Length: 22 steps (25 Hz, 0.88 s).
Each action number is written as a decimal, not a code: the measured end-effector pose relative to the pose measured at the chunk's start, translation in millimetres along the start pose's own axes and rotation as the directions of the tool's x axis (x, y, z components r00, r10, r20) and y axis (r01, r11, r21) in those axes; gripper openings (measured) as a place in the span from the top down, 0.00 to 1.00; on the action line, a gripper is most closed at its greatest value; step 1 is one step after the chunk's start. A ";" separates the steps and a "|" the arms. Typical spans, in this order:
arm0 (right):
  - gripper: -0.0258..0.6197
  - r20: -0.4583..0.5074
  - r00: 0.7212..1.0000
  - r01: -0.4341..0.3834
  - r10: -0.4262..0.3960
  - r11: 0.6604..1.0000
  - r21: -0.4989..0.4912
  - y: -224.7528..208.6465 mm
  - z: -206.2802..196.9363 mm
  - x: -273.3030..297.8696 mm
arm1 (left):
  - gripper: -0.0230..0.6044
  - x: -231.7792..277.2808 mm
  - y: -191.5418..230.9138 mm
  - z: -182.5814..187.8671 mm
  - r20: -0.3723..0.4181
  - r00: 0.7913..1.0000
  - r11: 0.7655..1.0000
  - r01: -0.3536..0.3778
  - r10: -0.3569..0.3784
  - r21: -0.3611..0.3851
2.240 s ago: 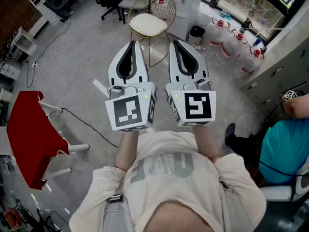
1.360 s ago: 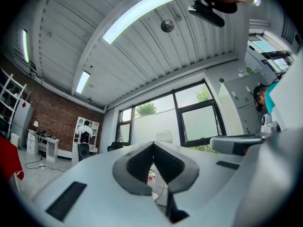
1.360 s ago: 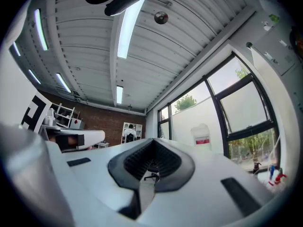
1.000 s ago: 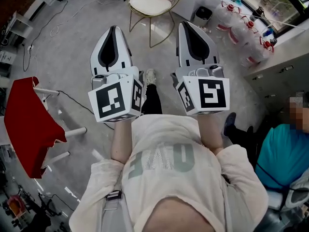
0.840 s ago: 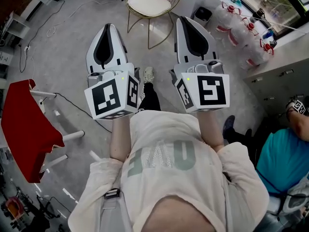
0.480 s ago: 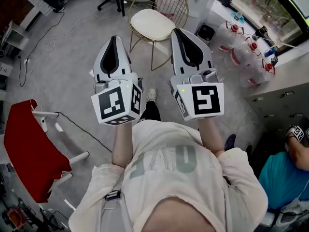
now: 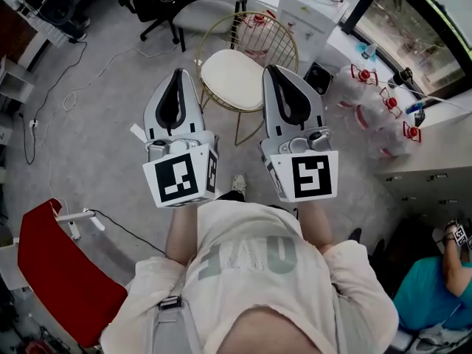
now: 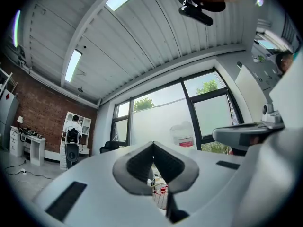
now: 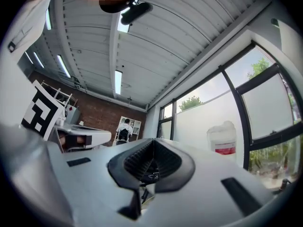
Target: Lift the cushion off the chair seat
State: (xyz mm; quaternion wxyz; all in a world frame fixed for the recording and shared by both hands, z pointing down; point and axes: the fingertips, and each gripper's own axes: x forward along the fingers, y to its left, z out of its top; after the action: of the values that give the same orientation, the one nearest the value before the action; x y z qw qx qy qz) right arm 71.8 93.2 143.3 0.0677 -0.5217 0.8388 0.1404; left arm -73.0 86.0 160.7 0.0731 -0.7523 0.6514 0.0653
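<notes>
1. Cushion [image 7: 232, 80]: round, cream and flat, it lies on the seat of the gold wire chair [image 7: 259, 39] and covers the seat almost to its round edge. Nothing rests on it and neither tool touches it, so the lift has not begun.
2. The left tool [image 7: 179, 72] is held out in front of the person's chest. In the head view its tip falls near the seat's left edge. Its jaws are pressed together with nothing between them.
3. The right tool [image 7: 272, 69] rides level beside it, its tip toward the seat's right edge. Its jaws are likewise together and empty.
4. Both gripper views show ceiling panels and tall windows, not the cushion, so the tools are tipped upward. This looks like a carrying posture, not an aimed one. Their spacing brackets the cushion's width, which would suit a lift from two sides.
5. The next move probably calls for dipping both tools, parting the jaws and taking opposite edges of the cushion. The wire backrest guards the seat's far edge, so the near edge and the sides are the free approaches.
6. The chair stands on the grey floor [image 7: 110, 124], with a small black bin [image 7: 318, 76] just beside it. Water bottles [image 7: 365, 76] are near the window wall, and an office chair [image 7: 206, 6] stands behind. A red chair [image 7: 70, 286] is well apart.
</notes>
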 end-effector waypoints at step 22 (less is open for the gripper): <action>0.93 -0.089 0.994 -0.056 0.064 0.995 0.085 -19.1 -67.0 111.9 | 0.95 101.3 31.8 -40.0 -0.038 0.998 0.998 -0.060 0.059 -0.028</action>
State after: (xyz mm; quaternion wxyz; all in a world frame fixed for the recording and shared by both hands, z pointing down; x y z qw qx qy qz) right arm 41.2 -31.1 174.8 0.0464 -0.4990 0.8613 0.0838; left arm -89.9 -24.6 179.5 0.0482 -0.7347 0.6738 0.0631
